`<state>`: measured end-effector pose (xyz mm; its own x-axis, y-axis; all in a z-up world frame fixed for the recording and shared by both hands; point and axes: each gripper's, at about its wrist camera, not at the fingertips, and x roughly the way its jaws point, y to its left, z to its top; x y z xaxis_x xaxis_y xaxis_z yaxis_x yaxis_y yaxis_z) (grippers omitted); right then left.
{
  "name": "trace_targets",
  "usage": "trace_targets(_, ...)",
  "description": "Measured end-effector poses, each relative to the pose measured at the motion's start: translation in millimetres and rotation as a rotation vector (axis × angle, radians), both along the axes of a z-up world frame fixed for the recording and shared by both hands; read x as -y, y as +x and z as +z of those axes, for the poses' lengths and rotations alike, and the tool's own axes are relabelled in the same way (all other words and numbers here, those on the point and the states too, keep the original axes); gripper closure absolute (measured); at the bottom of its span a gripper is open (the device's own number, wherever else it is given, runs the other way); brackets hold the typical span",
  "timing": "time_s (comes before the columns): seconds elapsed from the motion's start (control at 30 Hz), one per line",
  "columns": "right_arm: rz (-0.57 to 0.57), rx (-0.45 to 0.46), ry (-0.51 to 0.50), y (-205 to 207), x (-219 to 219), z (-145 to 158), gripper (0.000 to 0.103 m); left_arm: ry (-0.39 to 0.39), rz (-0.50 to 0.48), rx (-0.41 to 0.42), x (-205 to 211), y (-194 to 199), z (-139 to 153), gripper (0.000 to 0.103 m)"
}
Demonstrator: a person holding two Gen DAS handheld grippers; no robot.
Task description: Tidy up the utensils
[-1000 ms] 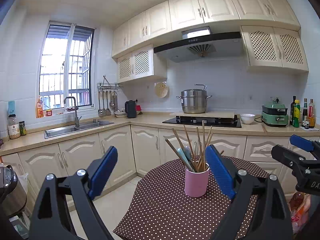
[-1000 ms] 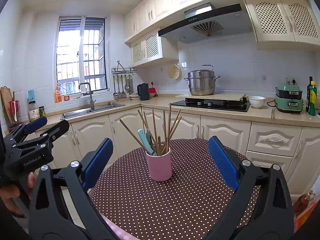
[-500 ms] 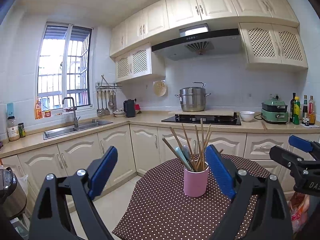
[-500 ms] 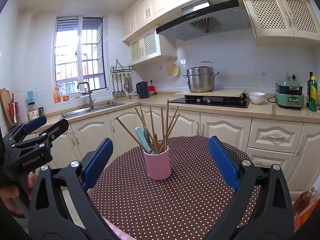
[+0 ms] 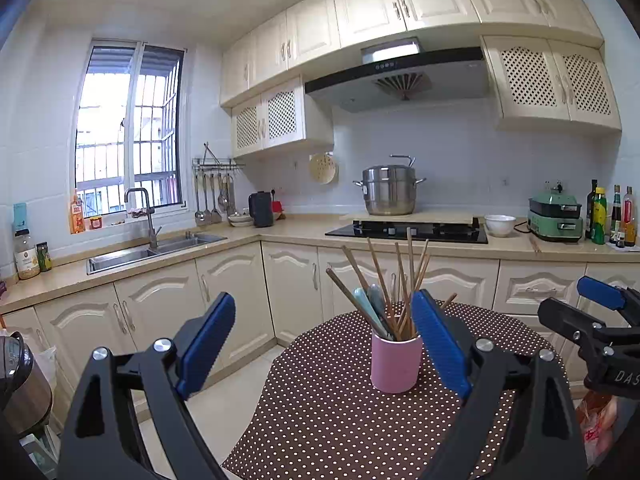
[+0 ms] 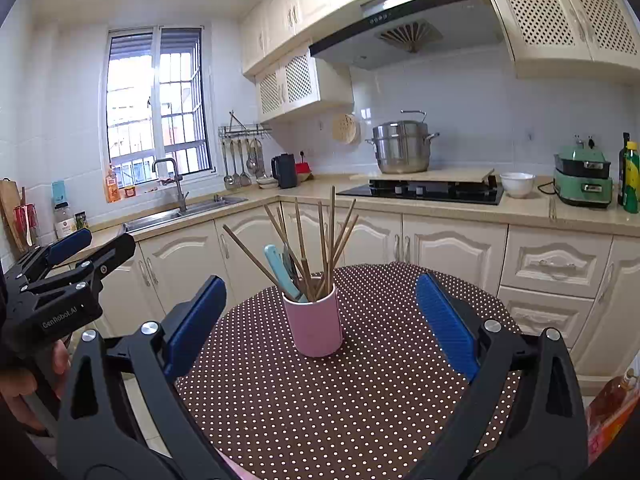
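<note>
Kitchen: cream cabinets, sink under the window, steel pot (image 6: 401,147) on the hob, all well behind the action.
Table: round table (image 6: 360,400) in a brown polka-dot cloth, right in front of both cameras, bare apart from the cup.
Left gripper: left gripper (image 5: 320,344) is spread wide, blue pads apart, nothing between them; the cup sits beyond, towards its right-hand finger.
Right gripper: right gripper (image 6: 320,320) spread wide too, empty, and the cup stands framed between its fingers, further out.
Cup: pink cup (image 6: 314,322) standing upright near the middle of the cloth, smooth-walled and probably light, so I'd say it tips easily if a stick gets dragged sideways.
Chopsticks: wooden chopsticks (image 6: 330,240) fanned out of the cup, thin, stiff, light, likely to roll; best pinched on the upper shaft, clear of the neighbours, and lifted straight up.
Spoon handles: pale blue handle (image 6: 280,270) and a darker one beside it, slicker-looking, flat faces suit the pads.
</note>
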<state>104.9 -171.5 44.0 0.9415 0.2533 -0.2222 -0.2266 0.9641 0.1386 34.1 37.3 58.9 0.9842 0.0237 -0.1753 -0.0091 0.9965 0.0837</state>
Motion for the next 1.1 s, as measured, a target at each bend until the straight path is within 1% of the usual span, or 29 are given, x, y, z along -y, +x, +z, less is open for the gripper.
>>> trace_targets(0.33, 0.001, -0.035, 0.008, 20, 3, -11, 0.009, 0.006, 0.005, -0.037, 8, 25, -12, 0.015)
trace_targets(0.83, 0.009, -0.058, 0.011, 37, 1, -17, 0.009, 0.009, 0.015, -0.051, 13, 41, -18, 0.015)
trace_targets(1.1, 0.004, -0.096, 0.015, 52, 5, -28, 0.009, -0.002, 0.017, -0.099, 14, 59, -31, 0.015)
